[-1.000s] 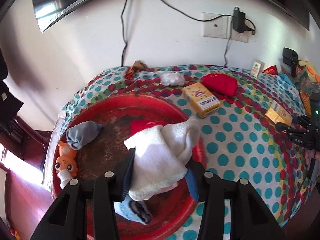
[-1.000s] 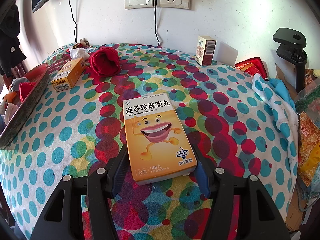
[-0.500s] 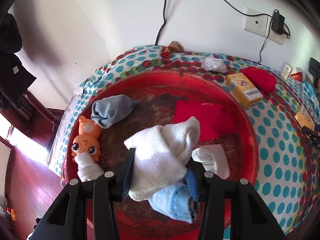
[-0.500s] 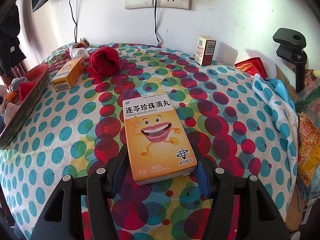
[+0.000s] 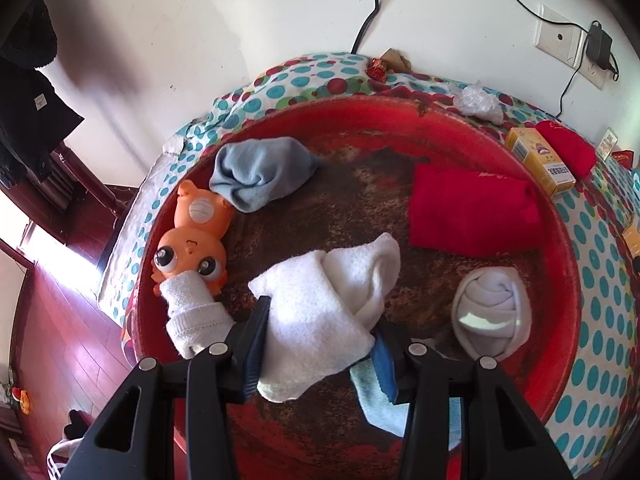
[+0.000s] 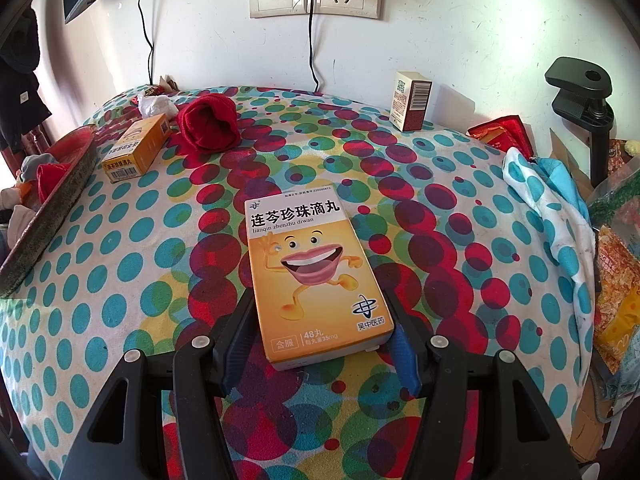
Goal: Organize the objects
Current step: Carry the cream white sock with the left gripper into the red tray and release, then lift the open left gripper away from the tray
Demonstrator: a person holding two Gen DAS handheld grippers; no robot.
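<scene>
My left gripper (image 5: 320,344) is shut on a white rolled sock (image 5: 320,312) and holds it over the red round tray (image 5: 560,240). In the tray lie a grey sock (image 5: 256,172), a red sock (image 5: 468,216), a white sock ball (image 5: 492,312), a light blue sock (image 5: 380,404) and an orange toy (image 5: 192,244) with a small white sock (image 5: 192,320) on it. My right gripper (image 6: 320,344) is shut on an orange medicine box (image 6: 312,276) that rests flat on the dotted tablecloth (image 6: 120,280).
A second orange box (image 6: 136,148), a red rolled sock (image 6: 208,124), crumpled plastic (image 6: 156,104) and an upright small box (image 6: 412,100) stand toward the wall. The tray's edge (image 6: 40,220) is at the far left. A black clamp stand (image 6: 588,100) and snack bags (image 6: 616,280) are at the right.
My left gripper has carried the white sock left, from the tray's right rim to over the tray's middle. The right gripper and its box have not moved.
</scene>
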